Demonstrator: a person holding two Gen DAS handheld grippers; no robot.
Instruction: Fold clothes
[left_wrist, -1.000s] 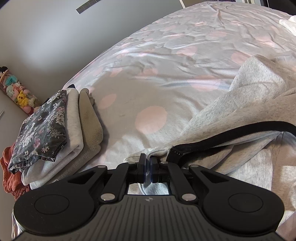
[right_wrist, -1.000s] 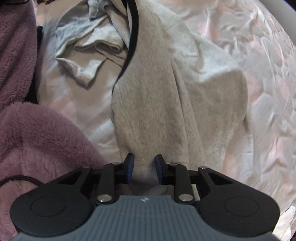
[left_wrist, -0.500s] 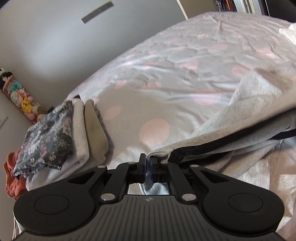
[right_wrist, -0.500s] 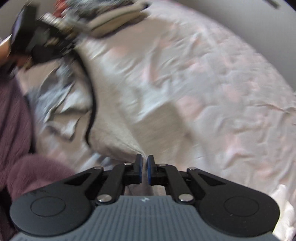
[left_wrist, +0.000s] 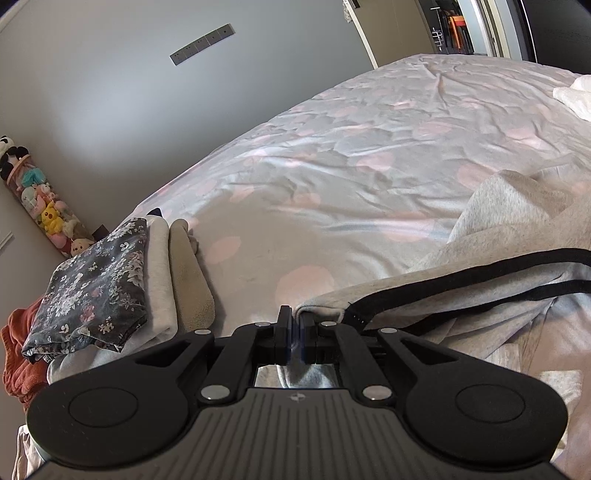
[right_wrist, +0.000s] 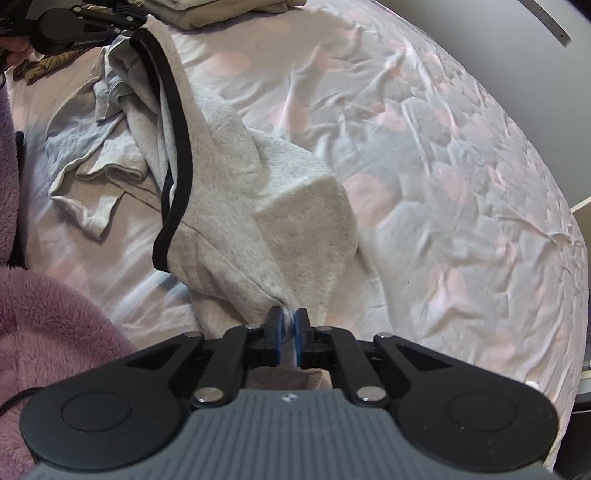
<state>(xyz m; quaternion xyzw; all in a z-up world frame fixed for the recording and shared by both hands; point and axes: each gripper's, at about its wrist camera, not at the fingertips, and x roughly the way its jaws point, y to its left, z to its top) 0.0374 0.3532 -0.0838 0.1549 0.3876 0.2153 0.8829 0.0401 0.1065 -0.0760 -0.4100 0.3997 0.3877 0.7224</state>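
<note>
Bedspread (left_wrist: 369, 192) is grey with pink dots, pretty wrinkled. Row of plush toys (left_wrist: 40, 206) against the wall, and a grey strip (left_wrist: 202, 44) mounted higher up.

Cut off at the right edge: grey garment (left_wrist: 517, 273). Half hidden under the folded pile (left_wrist: 110, 280): something orange (left_wrist: 14, 354). Too small to tell: far shelf things (left_wrist: 450, 26).

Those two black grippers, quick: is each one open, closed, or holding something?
Left gripper: closed on the black-trimmed edge of the light grey fleece garment.
Right gripper: closed on another corner of the same garment.
</note>
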